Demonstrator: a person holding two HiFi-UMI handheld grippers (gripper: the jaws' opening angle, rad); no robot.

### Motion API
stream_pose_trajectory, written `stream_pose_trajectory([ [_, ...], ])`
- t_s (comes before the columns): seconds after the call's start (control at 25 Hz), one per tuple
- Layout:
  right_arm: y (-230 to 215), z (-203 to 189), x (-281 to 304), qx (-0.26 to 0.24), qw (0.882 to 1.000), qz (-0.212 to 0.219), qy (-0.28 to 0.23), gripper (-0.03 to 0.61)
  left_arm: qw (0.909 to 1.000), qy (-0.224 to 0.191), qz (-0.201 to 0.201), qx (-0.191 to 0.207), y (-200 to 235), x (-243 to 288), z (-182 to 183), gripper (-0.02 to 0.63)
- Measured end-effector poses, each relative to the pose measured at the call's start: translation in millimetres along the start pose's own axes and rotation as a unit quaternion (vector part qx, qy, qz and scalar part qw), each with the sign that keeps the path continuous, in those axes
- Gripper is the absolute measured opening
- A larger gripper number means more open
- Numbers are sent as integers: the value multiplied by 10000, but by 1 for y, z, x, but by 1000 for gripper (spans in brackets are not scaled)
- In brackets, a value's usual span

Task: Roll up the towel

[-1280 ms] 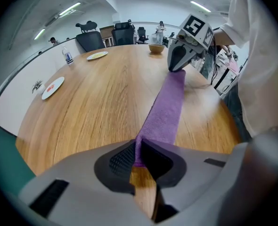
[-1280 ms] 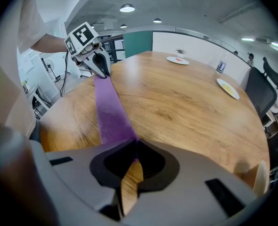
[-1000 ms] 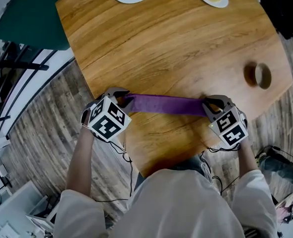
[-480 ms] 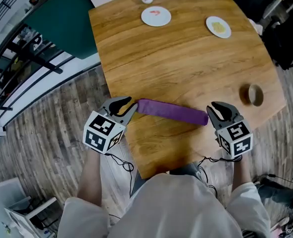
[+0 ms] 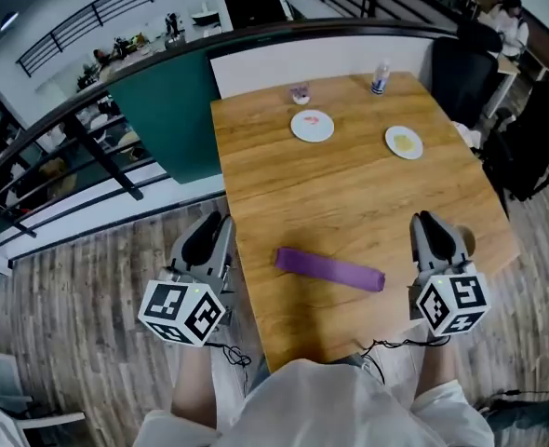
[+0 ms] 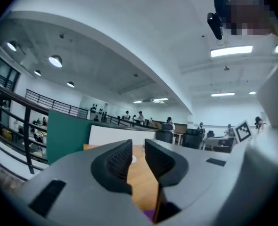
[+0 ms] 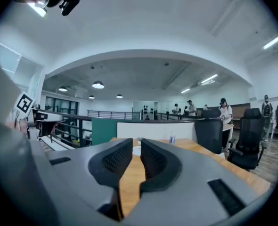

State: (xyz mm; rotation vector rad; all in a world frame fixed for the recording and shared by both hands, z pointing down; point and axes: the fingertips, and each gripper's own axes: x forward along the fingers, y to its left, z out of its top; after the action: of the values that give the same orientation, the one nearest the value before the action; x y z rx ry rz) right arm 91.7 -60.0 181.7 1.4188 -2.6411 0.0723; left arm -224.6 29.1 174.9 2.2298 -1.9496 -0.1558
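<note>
Table (image 5: pixel 349 184): wood, clear grain, smooth satin finish with a light sheen. Towel (image 5: pixel 328 269) on table: purple cloth, matt. Left plate (image 5: pixel 312 126) at table's far end: white, smooth, slightly glossy. Floor (image 5: pixel 88 277) left of table: grey-brown wood-look planks, matt. Left gripper (image 6: pixel 138 147): grey matt plastic, ribbed pads (image 6: pixel 119 160).

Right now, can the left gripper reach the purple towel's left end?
Probably yes. The left gripper hangs beside the table's left edge, jaws slightly apart and empty; only bare wood lies between it and the rolled purple towel.
</note>
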Motion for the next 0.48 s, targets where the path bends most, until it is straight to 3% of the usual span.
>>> stream_pose_trajectory([
  [0.24,-11,35,-18,79,9957,-630,-674,5,9896,-782,1118,450,15,-25,51,21],
  [0.48,-17,26,-28,180,9938,-811,-744,0,9856,-752,1414,546,16,-33,50,3],
])
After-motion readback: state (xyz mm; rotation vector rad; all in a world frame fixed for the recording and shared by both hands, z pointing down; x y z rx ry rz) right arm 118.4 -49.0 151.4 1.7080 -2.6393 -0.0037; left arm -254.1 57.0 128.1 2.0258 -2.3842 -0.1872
